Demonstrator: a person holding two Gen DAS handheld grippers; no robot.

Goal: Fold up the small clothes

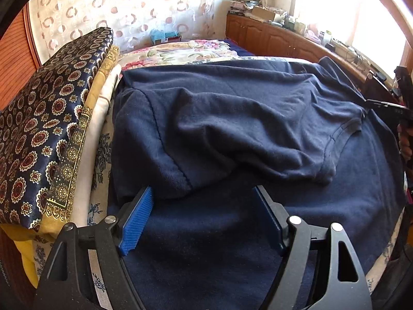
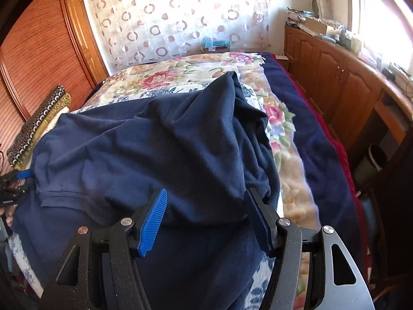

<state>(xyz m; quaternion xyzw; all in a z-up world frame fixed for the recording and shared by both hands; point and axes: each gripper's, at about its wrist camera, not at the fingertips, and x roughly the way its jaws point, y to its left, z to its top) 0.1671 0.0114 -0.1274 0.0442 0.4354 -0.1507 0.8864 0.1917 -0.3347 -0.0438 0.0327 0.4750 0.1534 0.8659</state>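
A dark navy T-shirt [image 1: 232,118] lies spread on the bed, with its top layer rumpled and folded over. Its ribbed collar [image 1: 343,129] shows at the right in the left wrist view. My left gripper [image 1: 204,191] hovers low over the near part of the shirt. It is open, and the hemmed edge of a folded sleeve [image 1: 178,180] sits just between its fingertips without being pressed. In the right wrist view the same shirt [image 2: 155,149] bunches up into a ridge. My right gripper [image 2: 206,193] is open, and a thick fold lies between its blue pads [image 2: 152,222].
A stack of patterned cushions [image 1: 44,129] rises at the left edge of the bed. A floral blanket [image 2: 281,129] covers the mattress to the right of the shirt. Wooden cabinets [image 2: 335,85] with clutter on top run along the right wall. A wooden wardrobe [image 2: 38,51] stands at the left.
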